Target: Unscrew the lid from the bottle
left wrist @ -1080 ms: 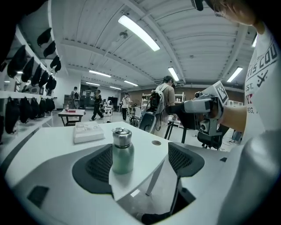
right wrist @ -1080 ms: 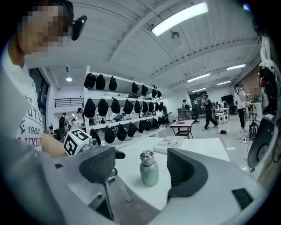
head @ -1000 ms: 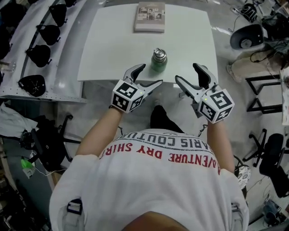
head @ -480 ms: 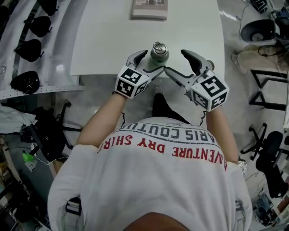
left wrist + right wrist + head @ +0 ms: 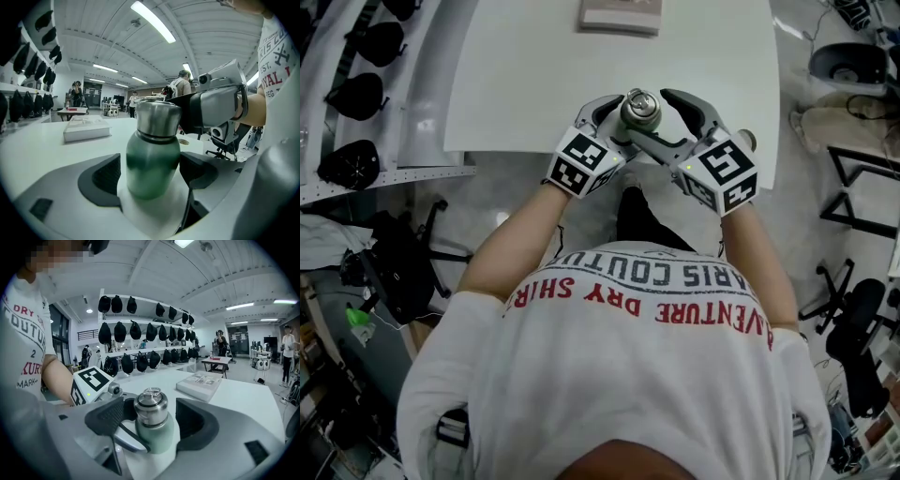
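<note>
At the tabletop's (image 5: 525, 84) six-o'clock edge: steel bottle (image 5: 152, 164), rigid, smooth, probably slippery. Left tool (image 5: 611, 124) unclenched around green body; right tool (image 5: 652, 117) unclenched around lid (image 5: 151, 411), the twisting hold.

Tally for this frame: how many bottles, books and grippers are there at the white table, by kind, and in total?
Bottle: 1
Book: 1
Grippers: 2, the left gripper and the right gripper
Total: 4
</note>
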Demonstrator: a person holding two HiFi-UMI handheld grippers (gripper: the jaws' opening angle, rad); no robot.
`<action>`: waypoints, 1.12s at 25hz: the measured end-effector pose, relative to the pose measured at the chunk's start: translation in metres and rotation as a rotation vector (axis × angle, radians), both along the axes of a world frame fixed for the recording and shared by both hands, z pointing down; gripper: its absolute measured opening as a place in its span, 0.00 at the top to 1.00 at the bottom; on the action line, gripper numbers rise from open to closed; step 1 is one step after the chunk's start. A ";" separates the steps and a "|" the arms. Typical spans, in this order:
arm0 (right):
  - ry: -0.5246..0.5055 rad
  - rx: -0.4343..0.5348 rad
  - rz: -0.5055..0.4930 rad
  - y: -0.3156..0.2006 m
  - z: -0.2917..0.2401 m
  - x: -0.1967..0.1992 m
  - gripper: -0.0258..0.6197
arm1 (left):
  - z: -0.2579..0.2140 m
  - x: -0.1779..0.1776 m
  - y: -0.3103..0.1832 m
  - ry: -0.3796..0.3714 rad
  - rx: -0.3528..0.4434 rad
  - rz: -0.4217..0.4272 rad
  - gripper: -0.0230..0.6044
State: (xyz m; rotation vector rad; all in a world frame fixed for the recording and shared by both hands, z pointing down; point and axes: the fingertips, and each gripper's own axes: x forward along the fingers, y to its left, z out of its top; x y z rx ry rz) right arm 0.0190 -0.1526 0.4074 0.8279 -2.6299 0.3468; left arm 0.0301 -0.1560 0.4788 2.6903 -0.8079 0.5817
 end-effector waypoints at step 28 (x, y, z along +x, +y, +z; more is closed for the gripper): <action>0.053 0.044 -0.115 -0.003 0.005 -0.008 0.56 | 0.001 0.004 0.004 0.007 0.002 0.117 0.37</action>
